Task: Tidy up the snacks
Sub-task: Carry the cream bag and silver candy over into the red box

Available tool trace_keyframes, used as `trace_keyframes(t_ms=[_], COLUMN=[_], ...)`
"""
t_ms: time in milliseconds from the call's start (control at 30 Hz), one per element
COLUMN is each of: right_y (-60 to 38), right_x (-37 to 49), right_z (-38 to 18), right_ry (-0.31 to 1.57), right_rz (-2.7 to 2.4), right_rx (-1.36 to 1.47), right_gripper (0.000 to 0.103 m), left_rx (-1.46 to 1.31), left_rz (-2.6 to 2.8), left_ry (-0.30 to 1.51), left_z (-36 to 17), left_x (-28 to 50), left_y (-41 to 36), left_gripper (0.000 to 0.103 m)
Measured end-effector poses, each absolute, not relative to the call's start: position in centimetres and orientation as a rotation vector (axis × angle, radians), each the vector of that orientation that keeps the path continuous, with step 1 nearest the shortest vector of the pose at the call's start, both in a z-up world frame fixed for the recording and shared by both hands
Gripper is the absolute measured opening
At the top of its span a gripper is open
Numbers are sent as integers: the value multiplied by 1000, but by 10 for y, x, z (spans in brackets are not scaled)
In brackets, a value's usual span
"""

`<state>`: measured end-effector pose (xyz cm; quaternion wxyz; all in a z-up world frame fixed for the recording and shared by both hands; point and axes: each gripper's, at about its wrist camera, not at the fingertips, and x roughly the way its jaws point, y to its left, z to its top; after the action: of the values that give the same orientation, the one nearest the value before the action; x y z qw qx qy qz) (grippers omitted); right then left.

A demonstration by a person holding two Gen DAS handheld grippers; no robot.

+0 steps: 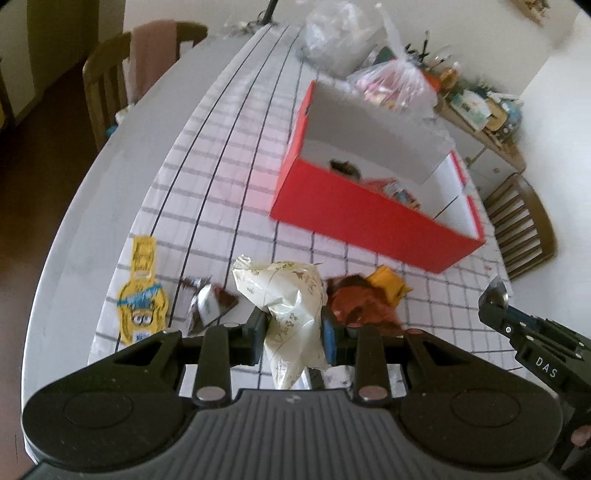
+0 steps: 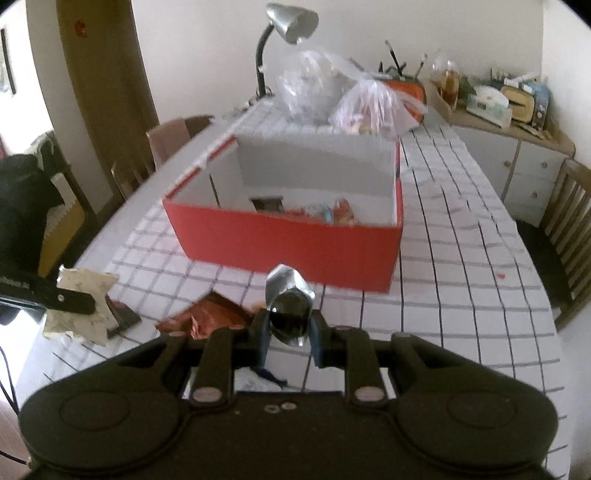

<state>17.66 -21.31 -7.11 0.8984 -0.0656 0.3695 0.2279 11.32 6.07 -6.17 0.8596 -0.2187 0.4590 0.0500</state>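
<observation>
My left gripper is shut on a crumpled cream snack packet and holds it above the checked tablecloth. The right wrist view shows this packet at the left edge, in the left gripper. My right gripper is shut on a small silver foil packet, in front of the red box. The red box is open, white inside, with several snacks in it. On the cloth lie a yellow cartoon packet, a dark brown packet, an orange-brown packet and a yellow one.
Clear plastic bags and a desk lamp stand behind the box. Wooden chairs stand at the table's left and right. A cluttered sideboard is at the back right. The right gripper shows at the left wrist view's right edge.
</observation>
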Motion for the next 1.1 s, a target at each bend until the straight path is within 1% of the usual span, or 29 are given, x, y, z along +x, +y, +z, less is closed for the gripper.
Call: trace_keyframes(t_ms=[333,600,900,1100], right_y=[-213,-210,-203,-193], right_x=[194,226,274,306], right_z=[-26,-7,0,-11], right_ry=[647,597,605,663], right_rz=[486,472,452,445], right_rx=[-151,-182,-197,-222], right_gripper=[21,21,21,21], left_rx=[-368,-307,-264,-244], left_rz=[57,43,33,54], left_ry=[839,784,813,859], left_z=[-10,14,18,10], left_x=[145,181,233,270], left_y=[47,36,29,32], left_gripper=[30,30,30,30])
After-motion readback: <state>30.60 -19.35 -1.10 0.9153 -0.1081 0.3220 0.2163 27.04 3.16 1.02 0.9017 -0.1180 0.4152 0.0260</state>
